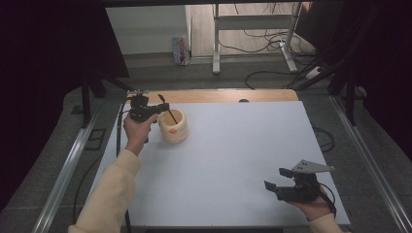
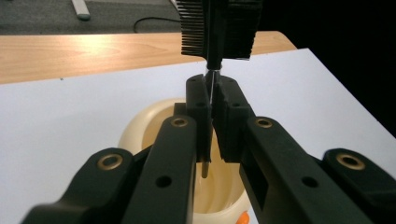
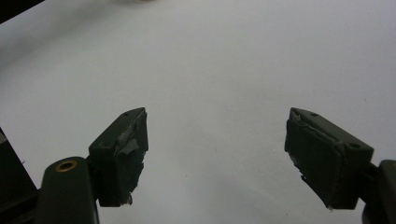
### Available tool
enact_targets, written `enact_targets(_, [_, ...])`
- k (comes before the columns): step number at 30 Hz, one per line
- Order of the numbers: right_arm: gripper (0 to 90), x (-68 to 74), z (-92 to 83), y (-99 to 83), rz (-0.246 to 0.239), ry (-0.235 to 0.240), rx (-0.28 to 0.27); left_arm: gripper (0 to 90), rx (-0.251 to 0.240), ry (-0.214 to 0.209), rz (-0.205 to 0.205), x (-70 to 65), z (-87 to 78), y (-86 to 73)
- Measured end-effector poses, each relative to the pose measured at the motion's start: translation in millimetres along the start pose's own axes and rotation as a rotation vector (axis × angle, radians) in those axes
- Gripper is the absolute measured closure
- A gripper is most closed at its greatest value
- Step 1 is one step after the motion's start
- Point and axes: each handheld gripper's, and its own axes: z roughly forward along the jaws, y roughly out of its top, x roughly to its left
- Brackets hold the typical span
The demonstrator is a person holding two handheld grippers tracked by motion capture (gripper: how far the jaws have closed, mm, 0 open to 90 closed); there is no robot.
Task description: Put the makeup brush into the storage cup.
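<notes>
A cream cup point(image 1: 173, 128) with an orange mark stands at the far left of the white table top point(image 1: 233, 155). My left gripper point(image 1: 155, 110) hovers over the cup's rim, shut on the thin handle of a black brush point(image 1: 167, 110). In the left gripper view the gripper point(image 2: 212, 93) pinches that handle; the bristled brush head point(image 2: 219, 25) sticks up above the jaws, and the handle's lower end hangs inside the cup point(image 2: 135, 128). My right gripper point(image 1: 276, 178) rests near the front right corner, open and holding nothing; in its own view the gripper point(image 3: 215, 140) stands wide over the bare white surface point(image 3: 210, 56).
A wooden strip point(image 1: 218, 95) runs along the table's far edge. Metal rails point(image 1: 68, 165) flank both sides. Behind the table are floor cables point(image 1: 262, 75), desk legs point(image 1: 216, 43) and a small carton point(image 1: 180, 50).
</notes>
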Motion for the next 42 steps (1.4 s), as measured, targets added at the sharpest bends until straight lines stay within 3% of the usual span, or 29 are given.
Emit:
enact_targets(13, [21.7,0.2,0.5,0.1,0.001,0.0,0.001,83.4,0.018,-0.025,0.014,-4.8,8.8,-7.4])
enact_targets(14, [21.7,0.2,0.5,0.1,0.001,0.0,0.001,76.5,0.018,-0.025,0.014,-4.8,8.8,-7.4])
enact_targets(15, [21.6,0.2,0.5,0.1,0.001,0.0,0.001,76.5,0.012,-0.014,0.011,-6.5,8.3,-6.8])
enact_targets(17, [21.6,0.1,0.4,0.1,0.001,-0.001,0.001,49.8,0.01,0.007,0.002,-11.1,7.1,-4.3])
enact_targets(18, [21.6,0.2,-0.1,0.3,-0.002,-0.002,-0.005,26.1,0.018,0.012,0.001,-12.7,7.0,-3.3])
enact_targets(19, [21.6,0.2,-0.1,0.3,-0.002,-0.002,-0.005,26.1,0.031,0.017,-0.001,-14.7,6.7,-2.4])
enact_targets(20, [21.6,0.5,-0.5,0.6,-0.001,-0.004,-0.008,20.2,0.039,0.027,0.002,-16.9,5.7,-2.1])
enact_targets(24, [21.6,1.3,-0.3,0.9,-0.005,-0.004,-0.008,8.7,0.049,0.068,0.043,-21.1,1.2,-2.7])
enact_targets(37, [21.6,0.9,-0.9,1.1,-0.004,-0.007,-0.011,7.2,0.048,0.077,0.129,-33.2,-31.2,-8.0])
enact_targets(42, [21.5,1.0,-0.9,1.4,-0.003,-0.007,-0.012,7.4,0.057,0.036,0.135,-36.2,-43.1,-16.6])
